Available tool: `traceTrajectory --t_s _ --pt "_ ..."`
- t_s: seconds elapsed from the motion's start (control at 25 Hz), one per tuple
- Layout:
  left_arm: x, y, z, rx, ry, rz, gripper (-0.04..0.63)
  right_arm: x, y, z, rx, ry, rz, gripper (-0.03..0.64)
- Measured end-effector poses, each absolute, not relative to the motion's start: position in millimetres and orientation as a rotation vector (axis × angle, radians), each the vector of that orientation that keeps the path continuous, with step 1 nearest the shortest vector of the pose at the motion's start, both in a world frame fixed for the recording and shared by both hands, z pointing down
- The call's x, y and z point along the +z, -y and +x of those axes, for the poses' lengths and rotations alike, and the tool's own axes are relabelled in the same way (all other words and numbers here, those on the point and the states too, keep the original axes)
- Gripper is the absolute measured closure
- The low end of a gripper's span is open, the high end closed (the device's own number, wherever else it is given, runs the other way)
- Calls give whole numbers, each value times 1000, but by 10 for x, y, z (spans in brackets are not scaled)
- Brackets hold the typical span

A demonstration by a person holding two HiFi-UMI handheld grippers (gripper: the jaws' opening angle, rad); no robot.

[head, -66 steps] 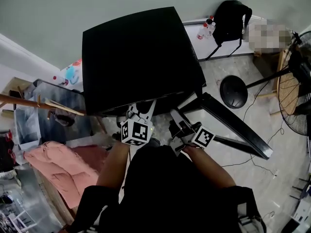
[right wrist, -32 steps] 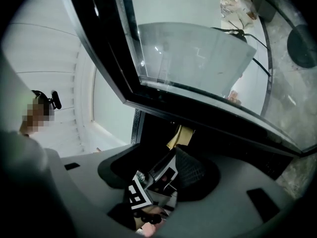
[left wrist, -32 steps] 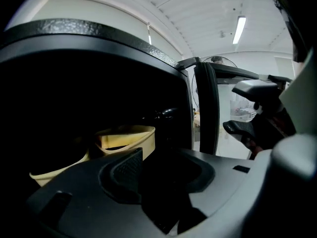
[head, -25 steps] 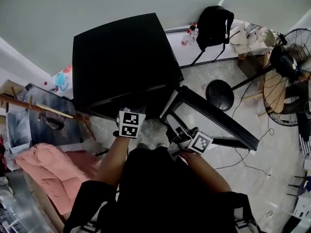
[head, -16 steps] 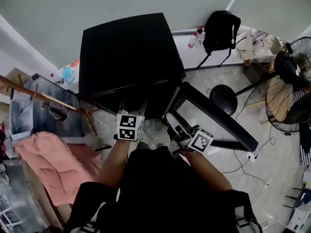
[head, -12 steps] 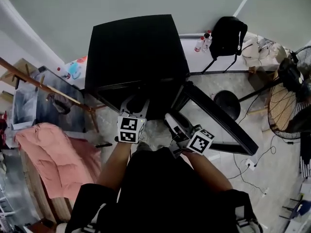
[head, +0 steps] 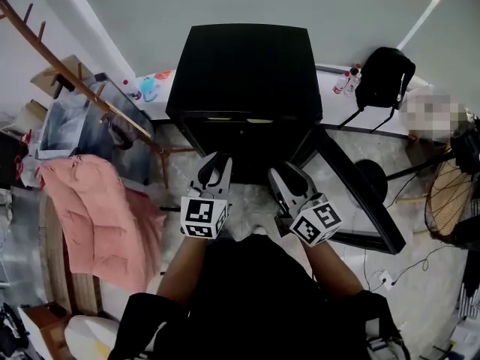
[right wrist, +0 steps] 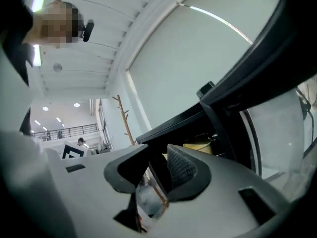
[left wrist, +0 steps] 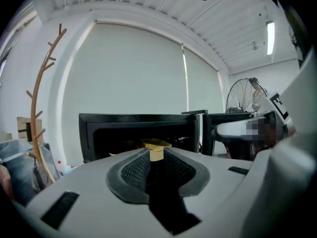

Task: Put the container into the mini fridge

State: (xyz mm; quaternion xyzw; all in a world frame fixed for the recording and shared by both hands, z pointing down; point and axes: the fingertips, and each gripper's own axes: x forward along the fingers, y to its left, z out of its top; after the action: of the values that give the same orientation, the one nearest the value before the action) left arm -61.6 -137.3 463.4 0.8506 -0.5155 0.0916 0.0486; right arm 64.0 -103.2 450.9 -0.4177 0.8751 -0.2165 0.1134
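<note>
Grey wall behind and cluttered floor around a black mini fridge [head: 247,58], its door [head: 352,193] swung wide to the right; shows the container [left wrist: 156,145], yellowish lid on top, already inside the dark cavity, about mid-width of the opening and touching neither tool; distance from the shelf's front edge impossible to tell. Holds the left tool [head: 213,162] and the right tool [head: 285,175] side by side just before the opening, apart from the fridge; jaws of both just now closing further, at present narrowly apart with nothing between them. Leaves, by the look of things, only the door to shut. Risks snagging the right tool, the nearer one, on the door's edge; risks knocking the container, if overhanging the front edge, on the door's inward swing; risks a half-latched door from a weak or glancing push, with cold leaking out.
</note>
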Motion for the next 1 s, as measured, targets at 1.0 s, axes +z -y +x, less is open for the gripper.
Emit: traceTrajectory --t_s 1.0 --pt "4481 1145 -1310 228 1483 2725 557 4547 1064 140 -411 -2588 -1582 586"
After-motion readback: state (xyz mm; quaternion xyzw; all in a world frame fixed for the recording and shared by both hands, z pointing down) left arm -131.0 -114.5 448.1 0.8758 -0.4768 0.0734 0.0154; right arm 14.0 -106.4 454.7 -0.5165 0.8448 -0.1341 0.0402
